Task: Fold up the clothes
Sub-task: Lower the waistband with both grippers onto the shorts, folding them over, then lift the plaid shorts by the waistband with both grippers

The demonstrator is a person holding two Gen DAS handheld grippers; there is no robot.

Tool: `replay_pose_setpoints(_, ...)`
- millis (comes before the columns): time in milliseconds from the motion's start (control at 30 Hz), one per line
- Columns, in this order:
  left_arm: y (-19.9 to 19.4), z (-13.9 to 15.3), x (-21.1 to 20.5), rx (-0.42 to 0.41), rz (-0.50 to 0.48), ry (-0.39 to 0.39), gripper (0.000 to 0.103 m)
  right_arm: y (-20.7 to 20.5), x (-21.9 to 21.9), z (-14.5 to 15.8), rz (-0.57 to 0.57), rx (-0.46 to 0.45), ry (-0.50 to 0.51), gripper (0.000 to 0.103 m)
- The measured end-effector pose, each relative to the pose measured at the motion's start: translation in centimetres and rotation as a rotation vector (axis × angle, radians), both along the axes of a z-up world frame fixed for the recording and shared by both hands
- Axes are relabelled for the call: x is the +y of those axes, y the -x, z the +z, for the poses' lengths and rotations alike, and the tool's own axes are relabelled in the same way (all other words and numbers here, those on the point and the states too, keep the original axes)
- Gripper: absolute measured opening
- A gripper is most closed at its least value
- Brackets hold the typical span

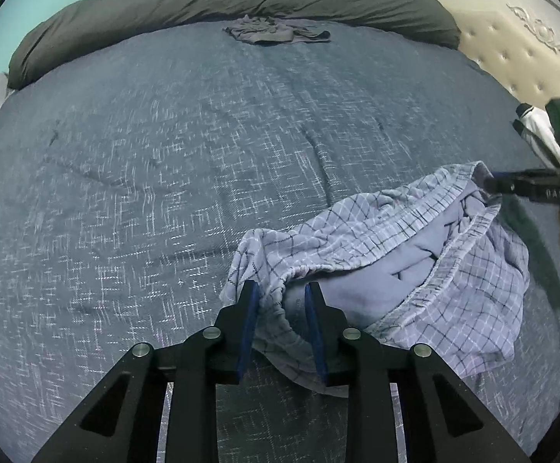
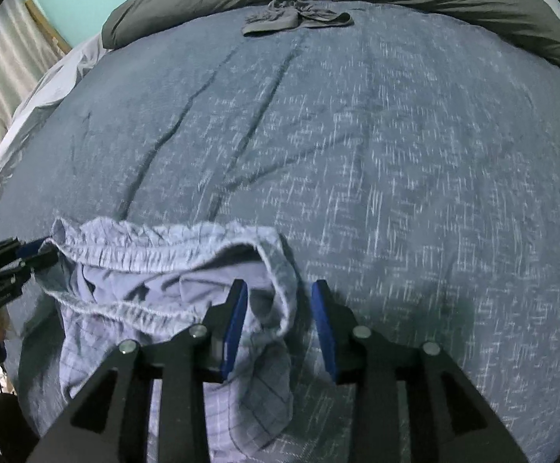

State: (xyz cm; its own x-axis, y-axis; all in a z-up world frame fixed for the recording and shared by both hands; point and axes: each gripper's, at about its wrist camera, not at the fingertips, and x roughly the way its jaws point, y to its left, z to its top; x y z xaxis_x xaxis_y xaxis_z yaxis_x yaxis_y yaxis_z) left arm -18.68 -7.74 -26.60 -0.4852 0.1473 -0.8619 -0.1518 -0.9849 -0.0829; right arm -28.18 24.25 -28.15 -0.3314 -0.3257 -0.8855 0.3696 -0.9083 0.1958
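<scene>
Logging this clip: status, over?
Left gripper and right gripper open, straddling waistband ends. Plaid shorts rumpled on bedspread. Nothing in the way.

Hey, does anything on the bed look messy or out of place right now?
Yes. The plaid shorts lie bunched near the front, waistband gaping and twisted. A dark garment sits crumpled against the grey duvet roll at the far edge of the blue bedspread.

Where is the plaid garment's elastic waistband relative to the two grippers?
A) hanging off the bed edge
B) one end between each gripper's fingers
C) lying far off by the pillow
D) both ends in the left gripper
B: the plaid shorts lie on the blue bedspread, with one waistband end between the left gripper fingers and the other between the right gripper fingers.
</scene>
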Motion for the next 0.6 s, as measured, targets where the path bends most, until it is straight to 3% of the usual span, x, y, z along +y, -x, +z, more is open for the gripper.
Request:
replay_pose_setpoints(67, -0.1, 0.0, -0.1, -0.001, 0.002, -0.005, 0.024, -0.2, 0.1, -0.2, 0.004, -0.003, 0.003, 0.035)
replay_pose_setpoints(167, 0.0, -0.1, -0.3, 0.0, 0.015, -0.008, 0.013, -0.3, -0.1, -0.5, 0.012, -0.005, 0.002, 0.034)
replay_pose_setpoints(233, 0.2, 0.2, -0.5, -0.001, 0.021, -0.006, 0.008, -0.4, -0.3, -0.6, 0.022, 0.0, -0.014, 0.022)
replay_pose_setpoints(267, 0.2, 0.4, -0.6, 0.002, 0.022, -0.004, 0.006, -0.2, -0.4, -0.6, 0.028, 0.002, -0.015, 0.009)
replay_pose_setpoints(367, 0.2, 1.0, -0.7, 0.015, 0.02, 0.008, 0.004, -0.3, -0.4, -0.2, 0.03, 0.008, -0.013, 0.004)
replay_pose_setpoints(600, 0.5, 4.3, -0.6, 0.062, 0.018, 0.038, 0.004, -1.2, 1.1, 4.1, 0.01, 0.079, 0.022, 0.003)
